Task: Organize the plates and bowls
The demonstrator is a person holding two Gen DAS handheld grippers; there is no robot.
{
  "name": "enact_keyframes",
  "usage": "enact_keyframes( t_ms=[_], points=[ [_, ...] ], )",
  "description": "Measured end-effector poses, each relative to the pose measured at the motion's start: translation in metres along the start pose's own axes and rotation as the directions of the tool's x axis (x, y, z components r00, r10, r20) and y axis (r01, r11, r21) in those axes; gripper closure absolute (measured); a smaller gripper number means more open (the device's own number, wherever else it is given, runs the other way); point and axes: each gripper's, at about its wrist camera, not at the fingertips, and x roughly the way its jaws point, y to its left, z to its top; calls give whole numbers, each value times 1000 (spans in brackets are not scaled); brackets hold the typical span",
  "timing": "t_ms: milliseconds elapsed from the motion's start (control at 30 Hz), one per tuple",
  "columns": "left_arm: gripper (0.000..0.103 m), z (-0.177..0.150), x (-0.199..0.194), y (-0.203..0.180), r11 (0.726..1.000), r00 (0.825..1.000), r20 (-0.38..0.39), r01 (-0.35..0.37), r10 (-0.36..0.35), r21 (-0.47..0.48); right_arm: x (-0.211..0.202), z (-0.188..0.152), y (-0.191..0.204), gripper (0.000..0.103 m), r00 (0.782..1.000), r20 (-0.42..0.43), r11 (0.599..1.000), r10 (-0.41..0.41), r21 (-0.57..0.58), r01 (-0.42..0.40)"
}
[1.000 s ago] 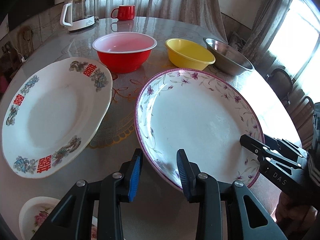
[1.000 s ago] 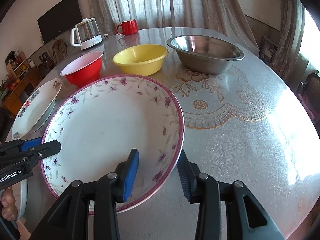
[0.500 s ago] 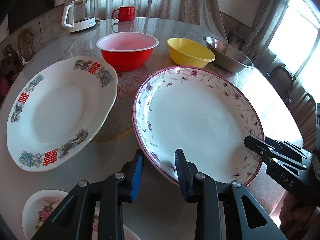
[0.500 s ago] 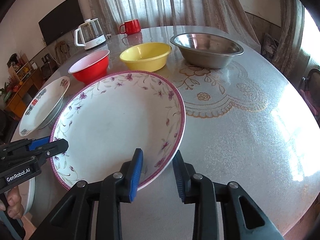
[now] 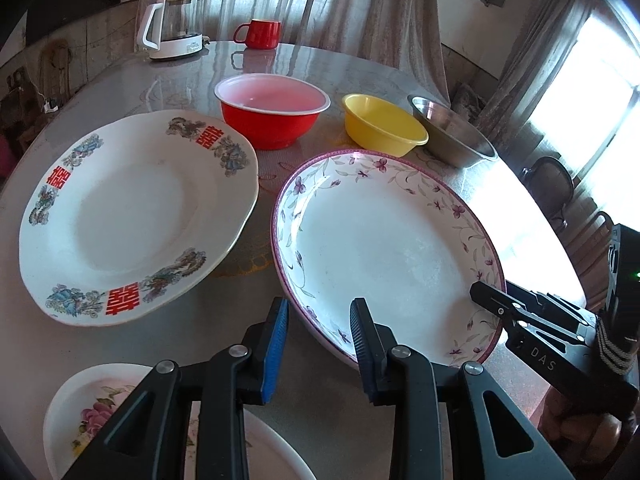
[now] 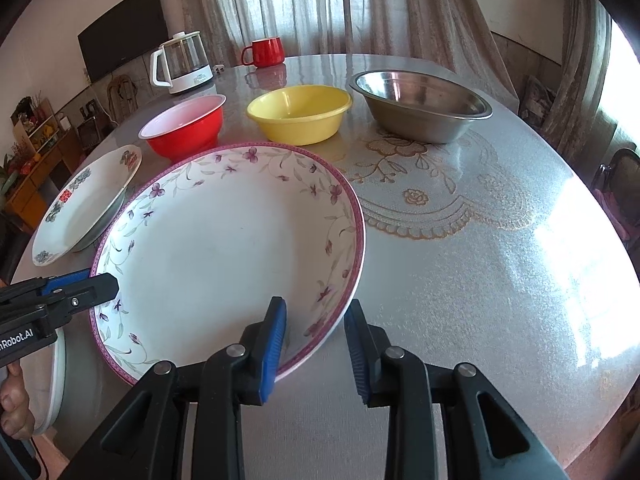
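A big floral plate with a purple rim [image 5: 384,240] [image 6: 224,248] sits near the table's front edge. My left gripper [image 5: 318,324] is open, its jaws astride the plate's near-left rim. My right gripper [image 6: 314,326] is open, its jaws astride the near-right rim. Each gripper shows in the other's view, the right [image 5: 496,300] and the left [image 6: 92,284]. A white plate with red characters [image 5: 132,216] [image 6: 84,204] lies to the left. A red bowl [image 5: 272,114] [image 6: 184,130], a yellow bowl [image 5: 382,124] [image 6: 300,112] and a steel bowl [image 5: 452,136] [image 6: 420,104] stand in a row behind.
A glass kettle [image 5: 172,26] [image 6: 180,62] and a red mug [image 5: 260,34] [image 6: 266,52] stand at the far edge. A small flowered plate [image 5: 92,412] lies under my left gripper at the near edge. Chairs [image 5: 552,184] stand to the right of the table.
Both grippers have drawn closer around the floral plate's rim; the jaws have narrowed a little. The plate appears slightly raised and tilted.
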Motion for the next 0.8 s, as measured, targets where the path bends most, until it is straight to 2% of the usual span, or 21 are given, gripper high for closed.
enact_keyframes(
  t_ms=[133,300,600,800],
  points=[
    [70,-1,-9,4,1000,1000,18,-19,19,-19,-7,-1,-3,73,1000,15,1000,-18,8,18],
    [61,-4,-19,6,998,997,43,-59,60,-29,-16,-3,-8,73,999,44,1000,-20,16,19],
    [61,-11,-35,6,993,989,88,-118,120,-25,-35,2,-13,70,991,131,999,-21,37,16],
    [61,-14,-42,11,990,984,109,-139,142,-31,-43,10,4,61,985,163,998,57,-31,-52]
  ],
)
